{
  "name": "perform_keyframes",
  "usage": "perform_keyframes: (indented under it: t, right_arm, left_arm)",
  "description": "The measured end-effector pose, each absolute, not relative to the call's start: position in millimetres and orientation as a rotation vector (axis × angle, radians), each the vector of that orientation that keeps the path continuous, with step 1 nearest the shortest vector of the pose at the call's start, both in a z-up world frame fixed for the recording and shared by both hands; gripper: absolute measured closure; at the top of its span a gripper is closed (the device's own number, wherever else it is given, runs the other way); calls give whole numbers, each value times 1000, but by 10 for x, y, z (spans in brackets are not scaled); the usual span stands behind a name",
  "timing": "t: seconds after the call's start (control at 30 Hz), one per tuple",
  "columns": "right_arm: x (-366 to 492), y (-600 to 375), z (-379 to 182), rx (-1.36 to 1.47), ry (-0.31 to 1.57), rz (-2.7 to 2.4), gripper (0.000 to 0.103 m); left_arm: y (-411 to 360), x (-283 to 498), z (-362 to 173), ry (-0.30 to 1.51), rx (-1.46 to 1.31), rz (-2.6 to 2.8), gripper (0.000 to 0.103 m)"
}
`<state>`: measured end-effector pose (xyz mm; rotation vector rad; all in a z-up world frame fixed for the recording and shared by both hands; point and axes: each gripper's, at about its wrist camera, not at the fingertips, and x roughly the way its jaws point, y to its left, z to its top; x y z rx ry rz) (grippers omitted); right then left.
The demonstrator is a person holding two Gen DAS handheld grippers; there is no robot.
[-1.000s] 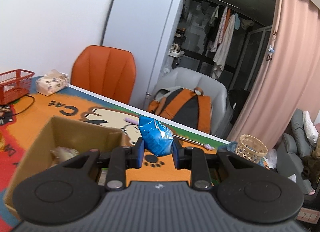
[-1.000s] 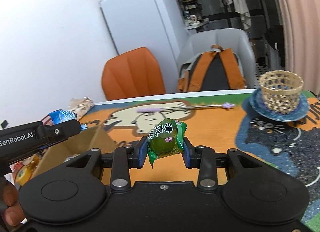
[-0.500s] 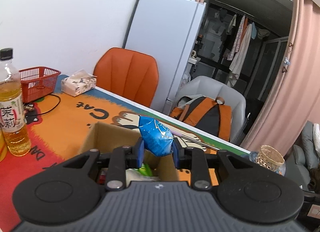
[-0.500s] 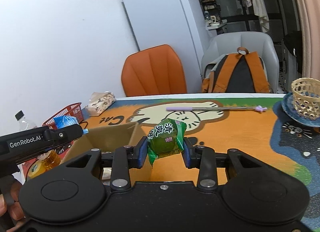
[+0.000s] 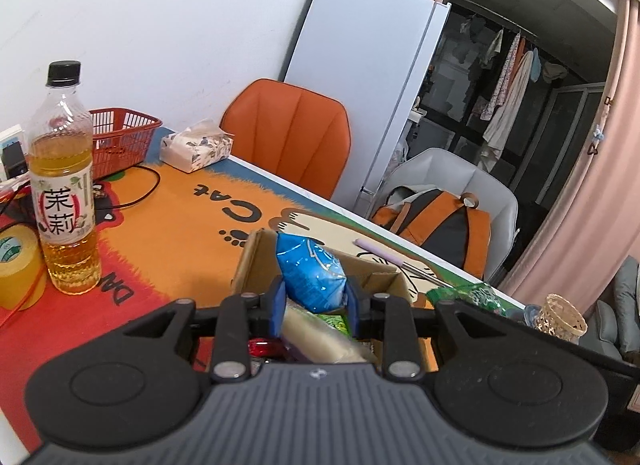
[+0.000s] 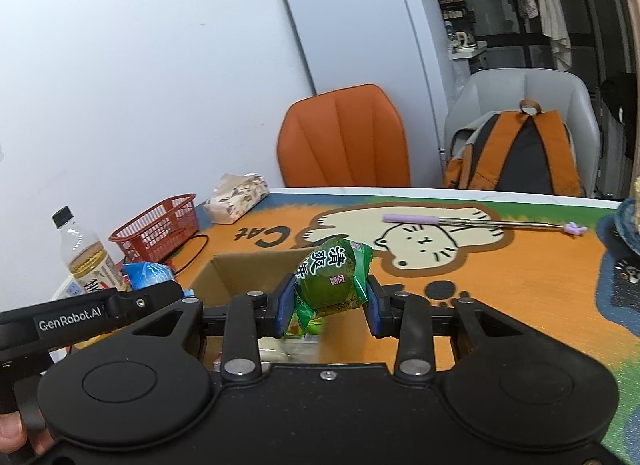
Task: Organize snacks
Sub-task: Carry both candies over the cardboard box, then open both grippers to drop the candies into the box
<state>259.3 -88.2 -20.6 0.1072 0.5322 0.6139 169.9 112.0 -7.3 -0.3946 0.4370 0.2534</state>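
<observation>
My left gripper (image 5: 316, 307) is shut on a blue snack packet (image 5: 310, 275) and holds it over the open cardboard box (image 5: 256, 261). My right gripper (image 6: 327, 311) is shut on a green snack packet (image 6: 330, 283) and holds it over the same box (image 6: 248, 269). Several snacks lie inside the box, among them a pale packet (image 5: 320, 339). The green packet also shows at the right of the left wrist view (image 5: 470, 295), and the left gripper with the blue packet shows at the left of the right wrist view (image 6: 148, 275).
A tea bottle (image 5: 64, 181), a yellow tape roll (image 5: 16, 269), a red basket (image 5: 120, 137) and a tissue pack (image 5: 196, 145) stand left of the box. A purple-handled stick (image 6: 480, 223) lies behind it. A wicker cup (image 5: 560, 317) is at the right.
Both grippers have moved left, over the box, each still holding its packet. The bottle, basket and tape have come into view.
</observation>
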Motion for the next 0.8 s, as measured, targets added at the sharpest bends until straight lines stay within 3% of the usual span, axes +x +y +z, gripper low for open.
perform_keyframes:
  t: [0.07,0.23,0.7,0.8]
  right_arm:
    - [2590,-828,-193,104,530,627,67]
    - [2606,-709,-155,94,525,648,67]
    - [2747,-465,-137,81,533,681,66]
    - [2778,-406,-140,94,538,700,60]
  left_arm:
    - [1133,1679,-66,441,-388,253,72]
    - [1205,1641,-63,430,-388,262,39]
    - [1405,1565,-109,421,-422,310,30]
    - [1462,1547,-132,422,-430,332,28]
